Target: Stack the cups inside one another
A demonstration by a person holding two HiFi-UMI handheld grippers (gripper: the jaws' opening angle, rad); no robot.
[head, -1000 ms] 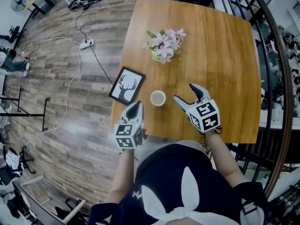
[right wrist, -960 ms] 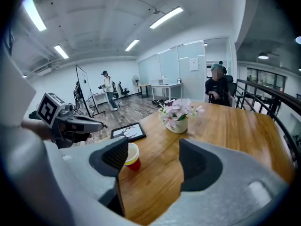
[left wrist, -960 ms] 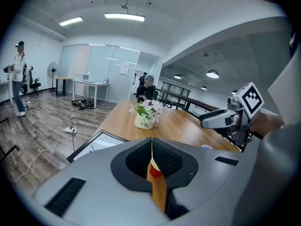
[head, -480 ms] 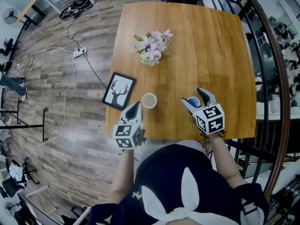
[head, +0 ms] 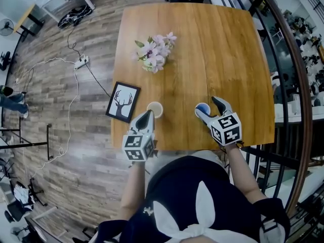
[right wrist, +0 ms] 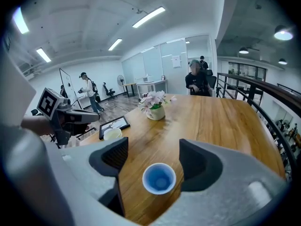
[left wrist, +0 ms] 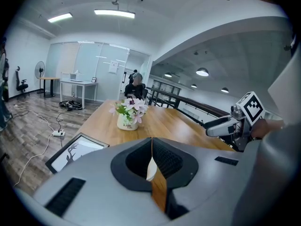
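Your right gripper has its jaws spread wide, close to as far as they go, and they have hold of nothing. The blue cup stands upright on the table right between them, mouth up, with bare wood showing on either side of it, so neither pad touches it. It sits near the table's front edge, a little toward your right. It looks a small, light, thin-walled cup, probably quick to tip or slide at a nudge and easy to dent if you squeeze hard. Take it across the side wall about halfway up, one pad to each side, and close gently. Over on the other side, your left gripper has its jaws pressed together with only a thin seam between them, and it carries nothing. The cream cup stands upright just beyond its tip, also by the front edge, with a stretch of table between it and the blue one.
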